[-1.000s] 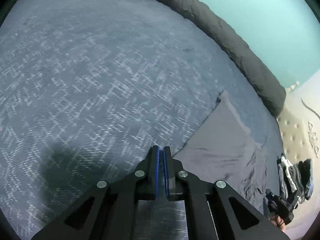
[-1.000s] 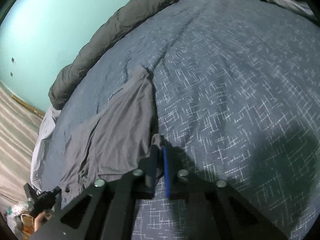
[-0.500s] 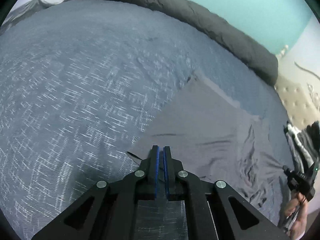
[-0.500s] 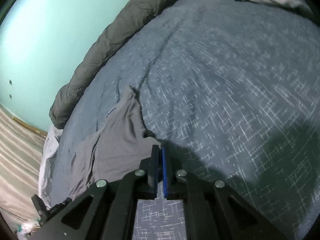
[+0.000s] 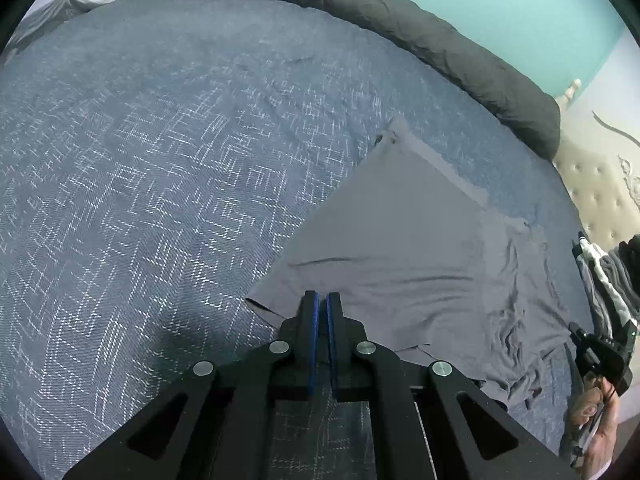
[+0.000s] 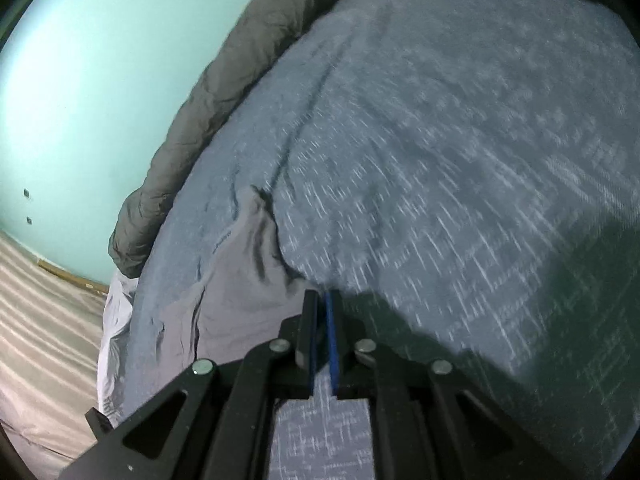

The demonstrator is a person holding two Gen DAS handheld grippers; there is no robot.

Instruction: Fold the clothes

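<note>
Both your left gripper and right gripper are clamped on the grey garment, spread unfolded beside the dark bolster; every fold remains.

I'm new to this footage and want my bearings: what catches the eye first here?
A grey garment lies spread on the blue patterned bedspread, and the left gripper has its jaws shut on the near edge. A rolled dark duvet lines the far side against the turquoise wall.
</note>
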